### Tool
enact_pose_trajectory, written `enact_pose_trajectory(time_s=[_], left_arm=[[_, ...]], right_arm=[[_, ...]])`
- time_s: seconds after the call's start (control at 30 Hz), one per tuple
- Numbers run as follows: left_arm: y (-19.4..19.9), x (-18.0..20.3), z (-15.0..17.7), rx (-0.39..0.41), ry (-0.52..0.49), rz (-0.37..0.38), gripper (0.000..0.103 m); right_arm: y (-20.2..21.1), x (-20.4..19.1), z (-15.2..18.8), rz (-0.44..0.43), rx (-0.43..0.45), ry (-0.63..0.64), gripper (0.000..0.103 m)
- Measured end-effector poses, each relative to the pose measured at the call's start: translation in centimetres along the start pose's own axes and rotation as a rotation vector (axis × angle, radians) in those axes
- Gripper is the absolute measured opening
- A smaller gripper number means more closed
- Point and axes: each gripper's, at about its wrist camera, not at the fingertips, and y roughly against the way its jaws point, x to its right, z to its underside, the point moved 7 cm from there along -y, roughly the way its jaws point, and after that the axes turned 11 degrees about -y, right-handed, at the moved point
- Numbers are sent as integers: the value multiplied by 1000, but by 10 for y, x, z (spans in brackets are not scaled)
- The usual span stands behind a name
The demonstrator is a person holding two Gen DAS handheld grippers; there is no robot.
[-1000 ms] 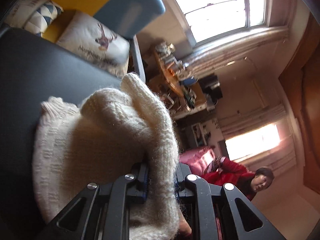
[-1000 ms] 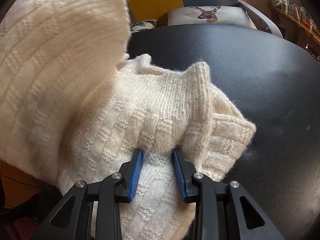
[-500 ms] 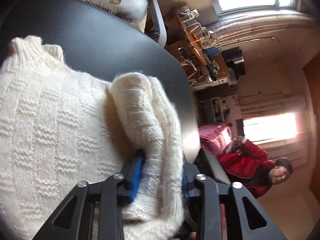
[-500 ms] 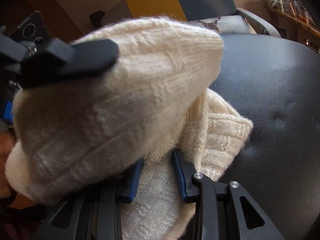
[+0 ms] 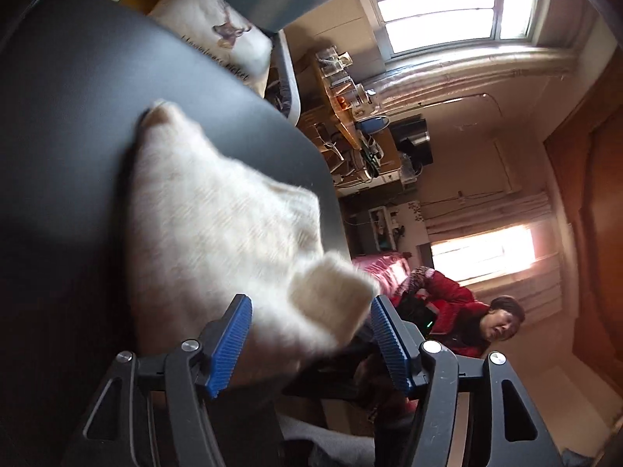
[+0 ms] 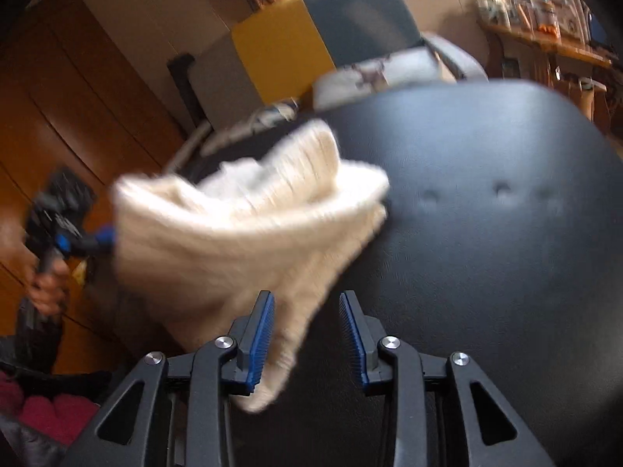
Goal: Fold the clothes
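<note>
**Left wrist view: sweater let go, fold needs tidying**

Left wrist view shows the black padded surface (image 5: pixel 78 194) filling most of the frame, the largest thing here and the landmark for the rest. The cream knit sweater (image 5: pixel 218 233) lies bunched on it, reaching the surface's near edge, with one corner hanging past that edge between the fingers of the left tool (image 5: pixel 309 344). That tool is spread wide and grips nothing. A deer-print cushion (image 5: pixel 218 39) sits beyond the surface's far edge, and a person in a red jacket (image 5: pixel 447 311) is off to its side.

From the right wrist view, the sweater (image 6: pixel 249 233) is a loose heap near the surface's left edge. The right tool (image 6: pixel 305 336) is likewise spread, a tail of knit brushing its left finger but not pinched. The picture is blurred.

I judge a fold has just been laid and released. The next move calls for a fresh grasp on an edge of the heap, then flattening or folding it again on the surface.
</note>
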Motion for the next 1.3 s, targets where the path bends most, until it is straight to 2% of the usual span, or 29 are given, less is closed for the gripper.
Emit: enact_pose_trajectory(time_s=[0.07, 0.13, 0.2, 0.23, 0.3, 0.43, 0.5, 0.53, 0.57, 0.6, 0.63, 0.67, 0.7, 0.77, 0.8, 0.9, 0.93, 1.0, 1.07, 1.1, 1.13, 1.23, 1.3], left_arm=[[4, -9, 27, -23, 50, 50, 71], [-3, -9, 48, -53, 22, 52, 71], [-13, -1, 63, -71, -129, -60, 71], [-17, 3, 68, -79, -217, -129, 71], [-27, 15, 76, -79, -415, -254, 71], [-50, 18, 87, -123, -726, -530, 71], [-59, 12, 92, -153, -800, -599, 71], [-63, 6, 92, -164, -822, -639, 71], [-67, -1, 91, -175, -840, -693, 71], [-70, -7, 90, -185, -847, -725, 70], [-72, -12, 90, -195, -848, -743, 66], [-73, -16, 89, -193, -844, -757, 54], [-73, -18, 89, -181, -839, -759, 48], [-67, -13, 87, -134, -829, -740, 27], [-63, -10, 85, -107, -824, -729, 24], [-44, 0, 86, -64, -863, -707, 22], [-37, 3, 87, -52, -879, -700, 22], [-29, 3, 90, -53, -904, -700, 22], [-34, -17, 98, -121, -897, -721, 21], [-38, -25, 101, -150, -899, -735, 21], [-39, -28, 103, -153, -911, -740, 22], [-37, -26, 101, -147, -876, -720, 22], [-38, -25, 101, -151, -862, -708, 22]], right_arm=[[16, -33, -16, -100, 29, 32, 51], [-5, -70, -37, -173, -45, 83, 67], [-18, -88, -42, -195, -156, 107, 70], [-9, -99, -32, -170, -199, 114, 70], [-29, -102, -35, -118, -283, 122, 70], [-49, -106, -20, -135, -441, 110, 70], [-55, -103, -6, -80, -480, 139, 65], [-60, -100, 1, -56, -501, 150, 50], [-56, -100, 11, -34, -514, 167, 26], [-51, -99, 21, -13, -526, 183, 21], [-46, -94, 33, -6, -532, 181, 18], [-44, -88, 42, 7, -533, 178, 16], [-43, -83, 51, 18, -535, 173, 15], [-34, -71, 62, 8, -498, 123, 14], [-28, -67, 66, -1, -473, 104, 14], [-8, -74, 71, -131, -378, 66, 13], [-8, -70, 79, -164, -375, 57, 13], [-19, -46, 104, -156, -422, -17, 13], [-41, -21, 135, -76, -487, -47, 13], [-46, -14, 144, -75, -490, -69, 13], [-42, -12, 142, -95, -472, -92, 13], [-26, -12, 134, -141, -441, -119, 30], [-8, -12, 121, -145, -414, -110, 31]])
